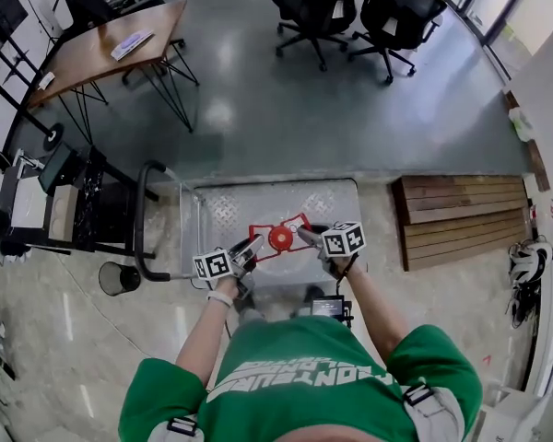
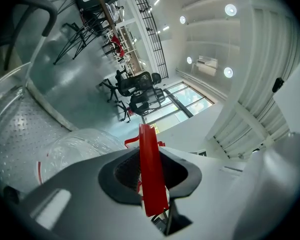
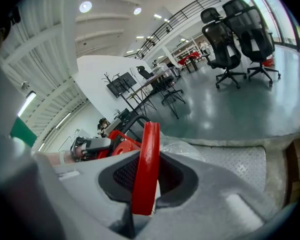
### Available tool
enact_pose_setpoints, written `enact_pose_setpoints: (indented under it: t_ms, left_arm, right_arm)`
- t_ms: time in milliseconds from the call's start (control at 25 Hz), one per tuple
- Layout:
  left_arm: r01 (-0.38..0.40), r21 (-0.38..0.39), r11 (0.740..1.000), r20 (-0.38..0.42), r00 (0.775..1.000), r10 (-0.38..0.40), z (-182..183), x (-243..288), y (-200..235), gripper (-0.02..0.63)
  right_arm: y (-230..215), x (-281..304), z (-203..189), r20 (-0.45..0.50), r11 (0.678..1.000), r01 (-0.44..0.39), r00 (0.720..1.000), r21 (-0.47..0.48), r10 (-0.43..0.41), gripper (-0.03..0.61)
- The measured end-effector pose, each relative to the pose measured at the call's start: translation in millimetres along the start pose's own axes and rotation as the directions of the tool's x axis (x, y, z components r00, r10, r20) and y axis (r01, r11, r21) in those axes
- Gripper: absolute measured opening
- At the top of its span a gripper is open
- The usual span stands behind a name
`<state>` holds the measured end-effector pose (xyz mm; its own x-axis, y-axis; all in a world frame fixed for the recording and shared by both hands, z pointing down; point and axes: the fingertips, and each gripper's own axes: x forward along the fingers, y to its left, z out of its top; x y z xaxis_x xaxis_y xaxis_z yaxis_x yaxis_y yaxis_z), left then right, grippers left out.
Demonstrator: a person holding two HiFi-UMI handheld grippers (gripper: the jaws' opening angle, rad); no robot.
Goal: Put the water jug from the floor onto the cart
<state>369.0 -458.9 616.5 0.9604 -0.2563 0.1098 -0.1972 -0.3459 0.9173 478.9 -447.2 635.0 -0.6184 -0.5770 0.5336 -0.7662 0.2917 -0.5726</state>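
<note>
The water jug [image 2: 72, 151] hangs between the two tongs over the near end of the cart [image 1: 258, 201], above its studded metal deck. From overhead its clear body almost vanishes; only the red cap [image 1: 280, 238] and the red handle [image 3: 146, 164] framing it stand out. Whether its bottom touches the deck I cannot tell, since the jug's own bulk and the grippers hide that spot.

The left gripper [image 1: 252, 247] is clamped on a flat strip of the handle at the jug's left, the red band pinched edge-on between its dark pads. The right gripper [image 1: 306, 237] is clamped the same way on the opposite side, so the two face each other across the cap. The left one lies close to level; the right one tips downward.

Both forearms reach forward and down from a green shirt [image 1: 304, 376], elbows bent and wrists close together. The person's legs and the floor just below them are covered by the torso.

The cart's black push bar [image 1: 140, 219] curves up at its left end. A slatted wooden platform [image 1: 461, 215] lies just beside the cart on the right, a small dark bin [image 1: 118, 278] stands near the push bar, and a desk [image 1: 101, 53] and office chairs [image 1: 350, 12] stand well apart across the grey floor.
</note>
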Motion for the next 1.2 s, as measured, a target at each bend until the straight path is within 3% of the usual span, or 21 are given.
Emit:
enact_pose_setpoints:
  t_ms: [800,1200]
  left_arm:
    - [-0.102,-0.108,0.989,-0.09,0.992,0.093,-30.3,30.0,113.8,0.084]
    - [-0.16,-0.107,0.981,-0.161,0.977,0.142,-56.0,40.7,176.8,0.083]
  right_arm:
    - [-83.7,69.0,-61.9,-0.12,0.991,0.07,0.991,0.11,-0.056,0.041]
    - [-125.0,103.2,-104.7,-0.176,0.985,0.103,0.981,0.141,-0.078,0.041]
